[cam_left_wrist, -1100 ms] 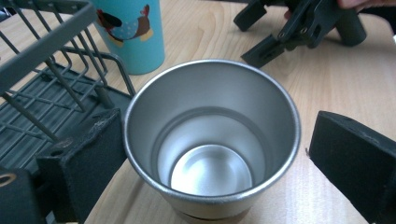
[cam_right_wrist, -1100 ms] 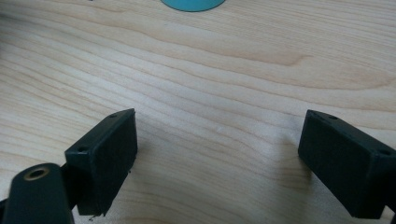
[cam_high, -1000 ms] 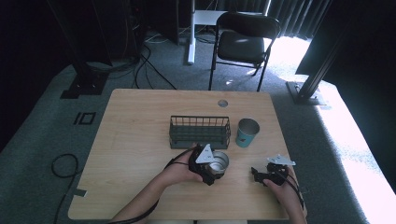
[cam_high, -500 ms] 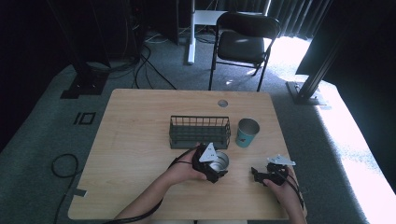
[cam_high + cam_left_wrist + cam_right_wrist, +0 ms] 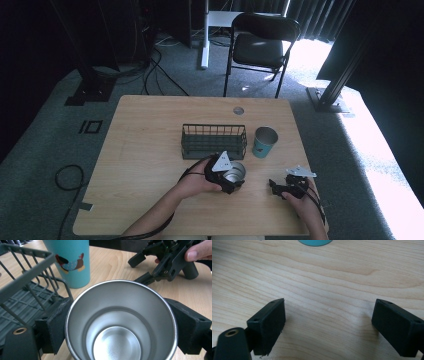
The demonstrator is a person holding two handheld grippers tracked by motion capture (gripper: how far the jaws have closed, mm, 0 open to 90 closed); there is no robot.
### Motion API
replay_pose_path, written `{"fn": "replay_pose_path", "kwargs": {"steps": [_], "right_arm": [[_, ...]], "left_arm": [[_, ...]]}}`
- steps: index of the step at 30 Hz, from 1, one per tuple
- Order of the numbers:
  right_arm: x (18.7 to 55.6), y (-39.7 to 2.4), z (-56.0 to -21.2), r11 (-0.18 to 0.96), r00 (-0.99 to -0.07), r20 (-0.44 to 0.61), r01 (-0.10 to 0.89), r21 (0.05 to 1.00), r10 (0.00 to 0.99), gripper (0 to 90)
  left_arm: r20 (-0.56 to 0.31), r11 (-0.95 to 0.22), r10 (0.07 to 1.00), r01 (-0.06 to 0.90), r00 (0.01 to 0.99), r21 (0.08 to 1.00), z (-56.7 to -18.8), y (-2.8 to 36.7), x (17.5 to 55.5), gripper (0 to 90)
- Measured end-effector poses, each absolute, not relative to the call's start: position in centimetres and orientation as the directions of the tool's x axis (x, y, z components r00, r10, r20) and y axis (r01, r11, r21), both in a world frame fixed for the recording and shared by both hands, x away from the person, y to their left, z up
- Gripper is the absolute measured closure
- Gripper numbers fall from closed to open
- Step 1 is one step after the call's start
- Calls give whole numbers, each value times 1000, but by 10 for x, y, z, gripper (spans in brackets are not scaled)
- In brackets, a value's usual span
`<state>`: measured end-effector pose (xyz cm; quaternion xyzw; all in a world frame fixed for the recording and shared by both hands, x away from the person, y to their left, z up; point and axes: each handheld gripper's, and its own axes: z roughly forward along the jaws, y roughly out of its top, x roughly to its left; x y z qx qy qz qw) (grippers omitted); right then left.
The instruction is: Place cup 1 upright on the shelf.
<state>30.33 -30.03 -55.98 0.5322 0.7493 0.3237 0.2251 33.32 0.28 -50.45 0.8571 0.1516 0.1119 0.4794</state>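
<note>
Steel cup (image 5: 120,322) — clamped in left gripper (image 5: 229,176) — beside wire basket (image 5: 214,141).

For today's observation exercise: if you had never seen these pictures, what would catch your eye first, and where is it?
First the shiny steel cup, clamped between the jaws of the left gripper near the table's front edge, just in front of the dark wire basket. Next the teal cup with a bird picture, standing right of the basket. The right gripper rests open over bare wood at the front right.
</note>
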Motion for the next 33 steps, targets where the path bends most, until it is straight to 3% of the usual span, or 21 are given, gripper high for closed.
{"fn": "replay_pose_path", "kwargs": {"steps": [33], "right_arm": [[303, -300, -560, 224, -332, 7, 651, 725, 943, 113]], "left_arm": [[68, -424, 438, 139, 897, 895, -442, 45, 343, 141]]}}
